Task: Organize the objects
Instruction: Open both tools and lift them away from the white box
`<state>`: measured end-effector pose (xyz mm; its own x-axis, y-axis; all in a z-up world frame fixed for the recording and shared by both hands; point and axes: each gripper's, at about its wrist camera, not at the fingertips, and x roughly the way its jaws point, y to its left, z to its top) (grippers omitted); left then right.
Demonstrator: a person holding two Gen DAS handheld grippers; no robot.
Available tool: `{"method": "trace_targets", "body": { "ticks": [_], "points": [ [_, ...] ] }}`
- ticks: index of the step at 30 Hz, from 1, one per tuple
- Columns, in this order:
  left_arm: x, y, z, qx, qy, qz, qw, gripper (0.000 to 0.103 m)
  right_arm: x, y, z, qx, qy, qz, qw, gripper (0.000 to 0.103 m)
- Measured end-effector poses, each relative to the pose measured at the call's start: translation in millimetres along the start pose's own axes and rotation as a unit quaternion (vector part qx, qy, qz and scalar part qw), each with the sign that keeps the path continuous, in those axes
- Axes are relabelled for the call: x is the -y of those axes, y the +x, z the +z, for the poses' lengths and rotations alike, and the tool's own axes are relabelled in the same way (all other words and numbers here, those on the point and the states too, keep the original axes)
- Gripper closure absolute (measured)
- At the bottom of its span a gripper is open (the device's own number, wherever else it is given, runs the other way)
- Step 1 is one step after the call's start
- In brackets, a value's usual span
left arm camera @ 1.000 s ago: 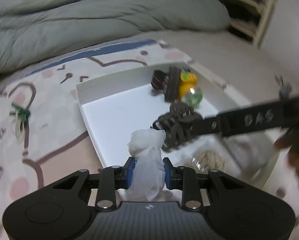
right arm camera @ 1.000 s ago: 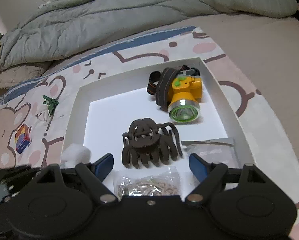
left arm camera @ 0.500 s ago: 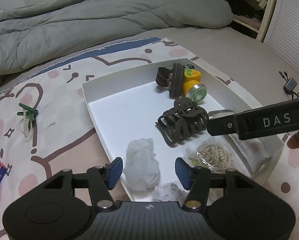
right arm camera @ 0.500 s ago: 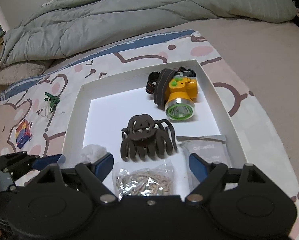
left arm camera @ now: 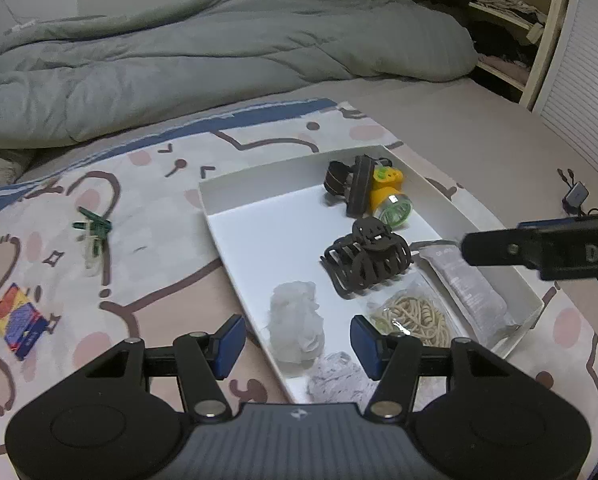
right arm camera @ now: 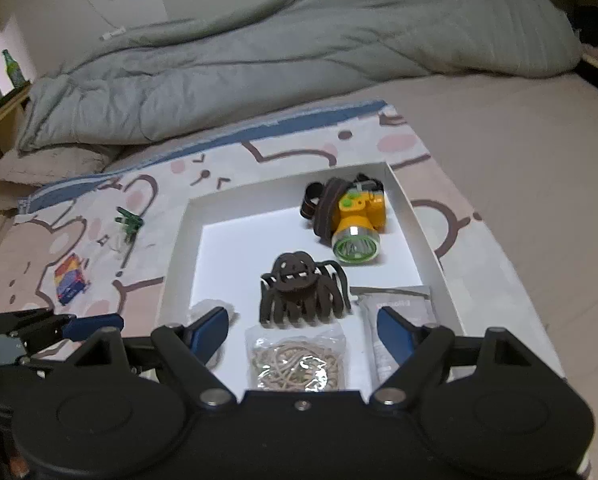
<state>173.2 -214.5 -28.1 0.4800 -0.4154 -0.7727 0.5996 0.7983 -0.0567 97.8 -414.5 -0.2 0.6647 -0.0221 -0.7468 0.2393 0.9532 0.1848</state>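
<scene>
Your left gripper (left arm camera: 297, 340) has just opened and grips nothing — the white cotton wad (left arm camera: 297, 326) lies free between its pads, in the white tray (left arm camera: 259, 184) beside the brown hair claw (left arm camera: 367, 258). Your right gripper (right arm camera: 303, 330) stands wide and empty over the tray.

You let go of the white cotton wad (left arm camera: 296, 326): a second ago your left gripper (left arm camera: 297, 340) pinched it, then the jaws opened and it lay free in the white tray (left arm camera: 235, 196), just ahead of the blue pads (left arm camera: 230, 339). You then lifted that gripper back. Your right gripper (right arm camera: 303, 330) also drew up and away from the brown hair claw (right arm camera: 303, 290), jaws wide as before.
</scene>
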Motion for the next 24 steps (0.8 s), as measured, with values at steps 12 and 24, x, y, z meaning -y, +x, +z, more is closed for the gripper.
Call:
{"method": "trace_targets", "body": {
  "ticks": [12, 24],
  "points": [
    [-8, -45, -13, 0.020, -0.028, 0.017, 0.9993, 0.010, -14, -51, -21, 0.043, -0.022, -0.023, 0.999, 0.019],
    [-17, -84, -25, 0.054, -0.048, 0.039, 0.9966, 0.001, -26, -88, -45, 0.078, -0.049, -0.051, 0.994, 0.000]
  ]
}}
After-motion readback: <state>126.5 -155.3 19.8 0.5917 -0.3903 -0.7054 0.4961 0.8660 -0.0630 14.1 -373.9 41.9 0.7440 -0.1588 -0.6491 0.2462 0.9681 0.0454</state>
